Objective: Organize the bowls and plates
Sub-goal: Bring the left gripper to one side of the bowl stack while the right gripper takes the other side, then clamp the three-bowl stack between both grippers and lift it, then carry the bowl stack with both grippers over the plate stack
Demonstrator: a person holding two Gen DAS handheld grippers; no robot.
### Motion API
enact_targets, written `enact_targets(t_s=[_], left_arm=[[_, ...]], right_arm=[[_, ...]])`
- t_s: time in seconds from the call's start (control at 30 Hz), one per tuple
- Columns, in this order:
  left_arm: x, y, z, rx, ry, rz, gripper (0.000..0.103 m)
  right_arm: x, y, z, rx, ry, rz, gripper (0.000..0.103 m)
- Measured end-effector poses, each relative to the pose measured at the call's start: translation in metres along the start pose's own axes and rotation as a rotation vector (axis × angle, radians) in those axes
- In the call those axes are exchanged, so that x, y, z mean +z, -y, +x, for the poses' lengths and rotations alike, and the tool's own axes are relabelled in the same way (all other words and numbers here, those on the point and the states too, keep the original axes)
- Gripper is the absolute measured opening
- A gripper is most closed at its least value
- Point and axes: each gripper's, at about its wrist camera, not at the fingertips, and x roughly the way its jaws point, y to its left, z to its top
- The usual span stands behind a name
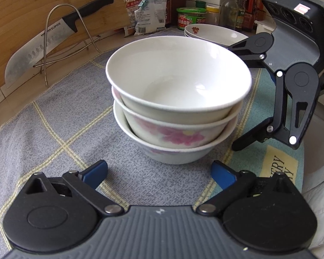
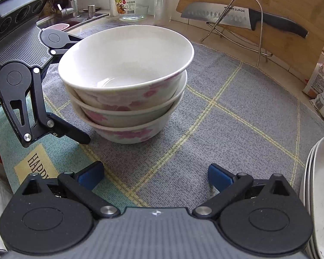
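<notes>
1. Three bowls (image 1: 177, 99) nested in one stack, mouths up, stack axis vertical, top bowl tipped slightly; pink flower print on the sides. The stack sits on the grey checked mat (image 1: 60, 129), straight ahead of both tongs and between them.
2. Plates (image 1: 213, 33): a low stack behind the bowls in the left view, count unclear; in the right view it lies just right of the right tongs.
3. Left tongs (image 1: 158, 173): spread wide, nothing between the blue pads, short of the bowls.
4. Right tongs (image 2: 155, 172): spread wide, empty, also short of the stack.
5. Left view only: sauce bottles (image 1: 246, 4), green tub (image 1: 191, 18).
6. Right view only: glass jar (image 2: 131, 2), tap (image 2: 72, 2).
7. Both views: one knife (image 1: 45, 43) on a wire rack against a wooden board.
</notes>
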Motion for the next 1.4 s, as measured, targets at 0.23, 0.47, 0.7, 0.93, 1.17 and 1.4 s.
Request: enact_targets(t_s=[0.23, 0.47, 0.7, 0.93, 1.17, 1.4], left_arm=[[0.004, -0.01, -0.002, -0.059, 0.029, 0.066, 0.1], [0.009, -0.01, -0.004, -0.093, 0.028, 0.124, 0.089], [0.015, -0.015, -0.005, -0.153, 0.012, 0.151, 0.087], [0.02, -0.02, -0.001, -0.214, -0.018, 0.173, 0.083], [0.028, -0.022, 0.003, -0.269, -0.033, 0.204, 0.084], [0.031, -0.024, 0.005, -0.279, -0.041, 0.209, 0.084]], right_arm=[[0.019, -0.004, 0.002, 0.012, 0.006, -0.065, 0.103], [0.034, 0.002, 0.002, 0.102, 0.024, -0.181, 0.103], [0.048, 0.005, 0.002, 0.19, 0.032, -0.271, 0.1], [0.051, 0.006, 0.008, 0.246, 0.012, -0.301, 0.093], [0.052, 0.005, 0.009, 0.252, -0.005, -0.319, 0.091], [0.054, 0.006, 0.01, 0.25, -0.01, -0.314, 0.09]])
